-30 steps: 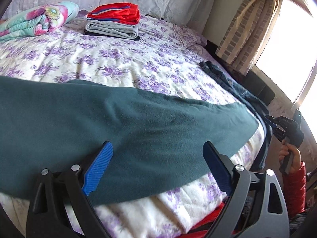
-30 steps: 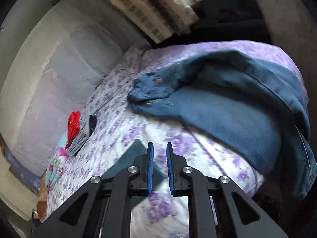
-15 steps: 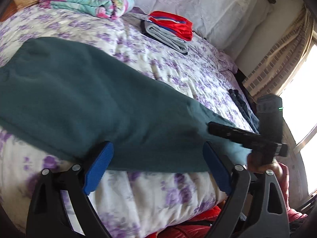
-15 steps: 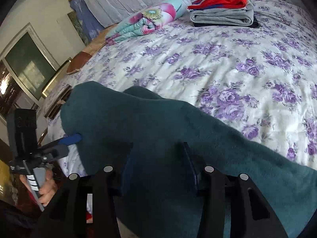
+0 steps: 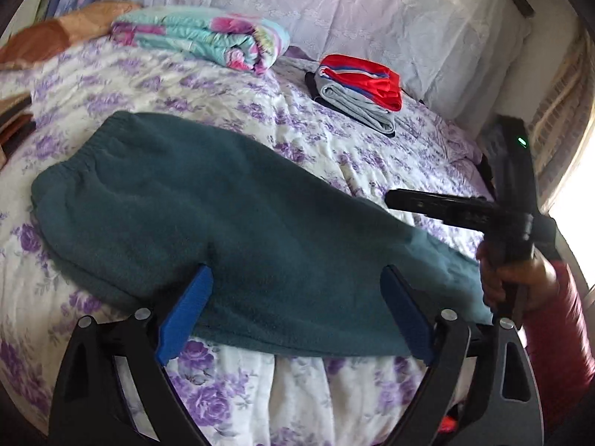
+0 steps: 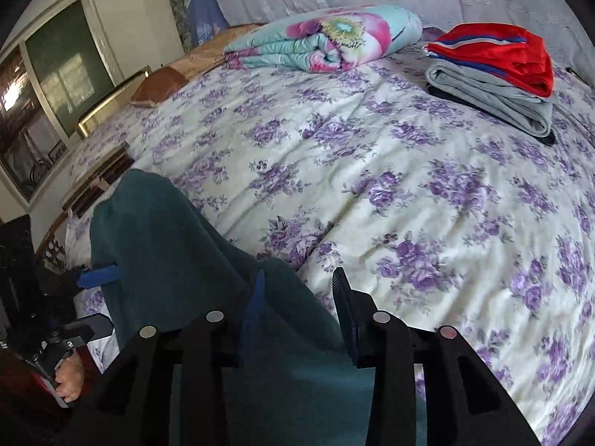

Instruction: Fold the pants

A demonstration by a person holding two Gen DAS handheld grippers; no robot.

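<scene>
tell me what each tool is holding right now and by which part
Nothing is held. The left tool stands open over the near edge of the teal pants; the right tool is open at their leg end, one finger beside the fabric.

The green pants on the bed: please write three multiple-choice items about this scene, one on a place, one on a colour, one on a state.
1. Where does the pile of folded clothes lie?
A. on the floor
B. on the bed, near the pillows
C. on the green pants

2. What colour is the top piece of that pile?
A. red
B. yellow
C. black

3. How do the left gripper fingers stand?
A. closed on the bedsheet
B. closed on nothing
C. wide apart at the near edge of the green pants

Answers: 1 B, the pile rests on the flowered bedsheet at the far end. 2 A, a red garment lies uppermost. 3 C, a broad gap shows between both blue fingers.
</scene>
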